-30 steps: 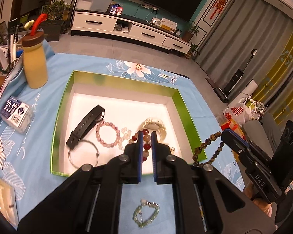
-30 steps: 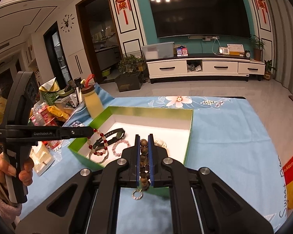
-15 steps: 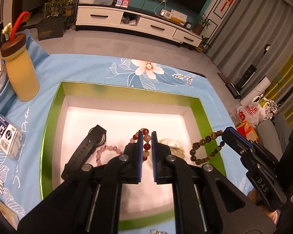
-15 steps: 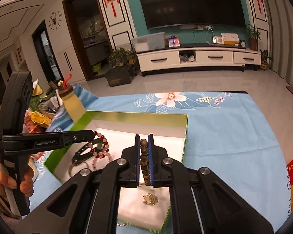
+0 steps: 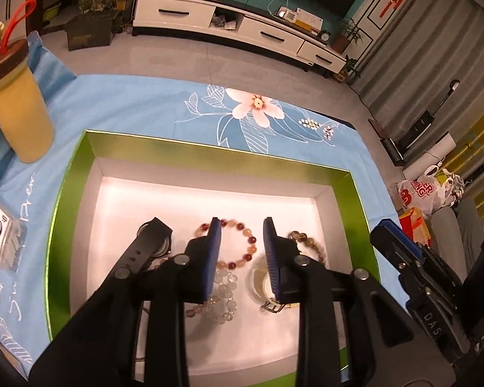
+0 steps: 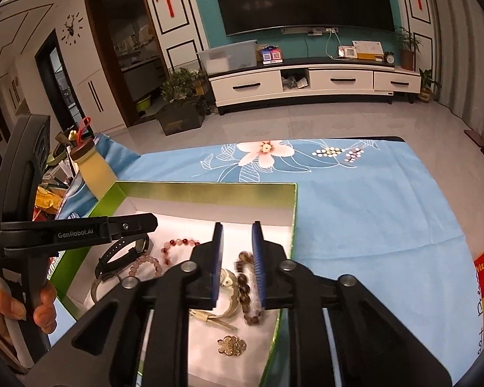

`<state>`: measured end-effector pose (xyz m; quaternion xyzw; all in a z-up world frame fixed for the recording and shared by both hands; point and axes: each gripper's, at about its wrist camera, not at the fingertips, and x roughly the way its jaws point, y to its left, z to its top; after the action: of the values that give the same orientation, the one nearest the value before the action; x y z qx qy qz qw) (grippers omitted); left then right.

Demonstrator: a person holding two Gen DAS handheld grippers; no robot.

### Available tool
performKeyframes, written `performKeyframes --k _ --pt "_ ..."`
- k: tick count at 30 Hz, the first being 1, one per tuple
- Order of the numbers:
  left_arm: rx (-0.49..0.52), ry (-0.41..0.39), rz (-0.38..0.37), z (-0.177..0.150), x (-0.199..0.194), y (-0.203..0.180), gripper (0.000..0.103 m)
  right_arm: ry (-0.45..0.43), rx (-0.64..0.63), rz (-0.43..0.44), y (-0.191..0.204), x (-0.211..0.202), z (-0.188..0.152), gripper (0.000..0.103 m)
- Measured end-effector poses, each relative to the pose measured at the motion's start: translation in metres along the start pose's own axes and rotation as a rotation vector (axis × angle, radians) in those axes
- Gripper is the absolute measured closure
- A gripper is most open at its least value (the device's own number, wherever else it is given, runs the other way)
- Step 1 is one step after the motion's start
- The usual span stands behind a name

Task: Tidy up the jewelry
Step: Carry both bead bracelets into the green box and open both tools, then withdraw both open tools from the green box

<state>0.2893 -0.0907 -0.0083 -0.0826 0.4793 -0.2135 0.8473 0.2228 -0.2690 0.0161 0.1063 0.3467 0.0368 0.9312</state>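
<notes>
- Black, blue-padded left gripper (image 5: 242,251): jaws spread apart and holding nothing, poised above the green-rimmed rectangular box with a white floor (image 5: 64,213).
- Black, blue-padded right gripper (image 6: 237,264): jaws likewise released and empty, over the right end of the box (image 6: 209,190).
- Gold filigree ornament (image 6: 231,345): on the box floor near the front edge, below the right gripper in the right wrist view.
- Dark brown bead bracelet (image 6: 247,287): on the box floor by the right wall, directly between the right gripper's fingers as seen from its camera.
- Pale translucent bangle (image 5: 258,282): on the box floor, just beside the brown beads.
- Red and amber bead bracelet (image 5: 242,245): flat on the box floor near its centre, between the left gripper's fingers in that view.
- Clear crystal bead bracelet (image 5: 222,293): on the box floor, just in front of the red and amber one.
- Black-strapped wristwatch (image 5: 145,248): toward the left side of the box floor.
- Blue cloth with a printed flower (image 5: 258,109): spread under and beyond the box.
- Yellow bottle with a brown lid and red loop (image 5: 19,113): upright on the cloth, beyond the box's far left corner.
</notes>
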Motion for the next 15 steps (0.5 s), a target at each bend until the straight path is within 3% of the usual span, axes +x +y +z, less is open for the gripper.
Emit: performKeyframes --k 3,5,12,15 --pt "0.017 -0.017 0.005 -0.007 -0.012 -0.003 0.070 -0.011 0.009 0.014 -0.002 -0.010 -0.003 0.082" --pt "0.036 -0.036 0.017 -0.012 -0.022 -0.006 0.061 -0.023 0.018 0.031 -0.004 -0.021 -0.006 0.075" --pt "0.082 -0.097 0.080 -0.042 -0.064 -0.009 0.054 -0.075 0.033 0.063 -0.004 -0.065 -0.018 0.067" --pt "0.077 -0.124 0.082 -0.061 -0.086 -0.007 0.046 -0.087 0.042 0.081 -0.003 -0.084 -0.027 0.066"
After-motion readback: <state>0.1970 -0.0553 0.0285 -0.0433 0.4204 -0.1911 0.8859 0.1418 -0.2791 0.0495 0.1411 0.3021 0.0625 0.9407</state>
